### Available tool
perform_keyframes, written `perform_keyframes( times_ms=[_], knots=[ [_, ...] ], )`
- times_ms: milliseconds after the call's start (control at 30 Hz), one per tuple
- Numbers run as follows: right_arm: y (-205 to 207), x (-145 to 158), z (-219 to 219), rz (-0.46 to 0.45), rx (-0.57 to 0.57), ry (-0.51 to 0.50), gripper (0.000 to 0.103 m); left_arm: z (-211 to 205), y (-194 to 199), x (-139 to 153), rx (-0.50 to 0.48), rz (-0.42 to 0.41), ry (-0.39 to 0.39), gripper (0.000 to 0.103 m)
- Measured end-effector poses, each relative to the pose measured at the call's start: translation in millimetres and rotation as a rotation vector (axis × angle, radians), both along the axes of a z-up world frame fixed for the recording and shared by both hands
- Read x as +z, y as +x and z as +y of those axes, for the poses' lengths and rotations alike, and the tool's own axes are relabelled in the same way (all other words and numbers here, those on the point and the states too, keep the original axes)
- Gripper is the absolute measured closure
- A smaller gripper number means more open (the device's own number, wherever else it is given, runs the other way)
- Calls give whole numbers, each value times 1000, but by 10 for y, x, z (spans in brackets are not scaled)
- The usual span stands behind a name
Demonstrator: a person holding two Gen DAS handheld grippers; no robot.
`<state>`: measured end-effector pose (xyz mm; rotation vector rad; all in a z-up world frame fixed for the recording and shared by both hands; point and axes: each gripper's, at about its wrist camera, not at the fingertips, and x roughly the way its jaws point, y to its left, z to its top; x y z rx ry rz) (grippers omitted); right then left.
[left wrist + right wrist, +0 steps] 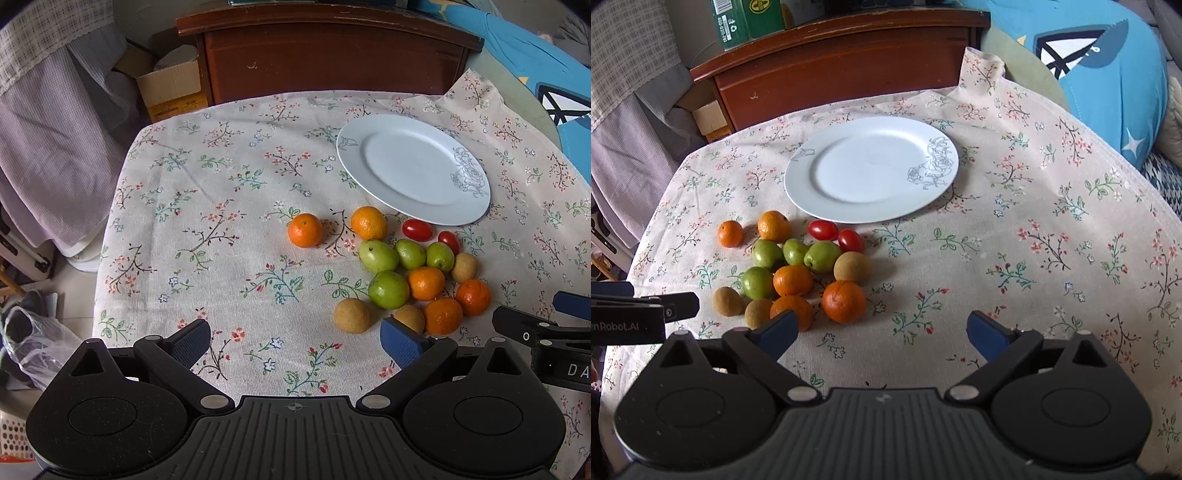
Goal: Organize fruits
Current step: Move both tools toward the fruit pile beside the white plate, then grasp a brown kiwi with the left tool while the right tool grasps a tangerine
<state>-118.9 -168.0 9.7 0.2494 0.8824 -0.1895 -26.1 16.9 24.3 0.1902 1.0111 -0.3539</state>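
Left wrist view is showing the left gripper (295, 341) hovering with its blue-padded jaws spread wide, nothing between them, over the floral cotton tablecloth (221, 229). Ahead of its right finger a lone small orange mandarin (305, 230) is lying apart from the heap. Further right the mixed pile of small fruits (413, 273) is sitting: orange mandarins, green plums, tan round longans and two red cherry tomatoes. Beyond the pile the round white ceramic plate (413, 168) with a grey rose drawing is resting bare, just touching none of them.

Right wrist view is showing the right gripper (882, 330), jaws likewise standing apart and gripping nothing. Its left finger is hanging over the nearest mandarin of the pile (798, 266), and the plate (871, 168) is lying straight ahead, well beyond the fingertips.
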Motion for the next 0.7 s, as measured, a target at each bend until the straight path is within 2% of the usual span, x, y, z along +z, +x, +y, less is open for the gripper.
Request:
perform_keyframes(
  times_ms=[67,200,300,367,433,533,700],
  knots=[
    [28,-23,12,-3,5,-10,17,5,28,-59,14,21,11,4],
    [50,-62,-26,-20,6,39,28,35,39,-59,8,1,-8,4],
    [65,-89,-17,-37,7,32,34,21,48,-79,2,-5,-6,6],
    [91,-101,-19,-41,9,39,44,3,52,-89,-4,-12,-1,6],
    [117,-119,-25,-48,4,56,49,-7,44,-84,-18,-26,-11,7],
    [174,-164,-20,-31,-7,89,54,-32,27,-82,-38,-47,-17,14],
    [227,-226,-1,-9,-11,117,56,-68,39,-145,-72,-25,-41,31]
  ],
)
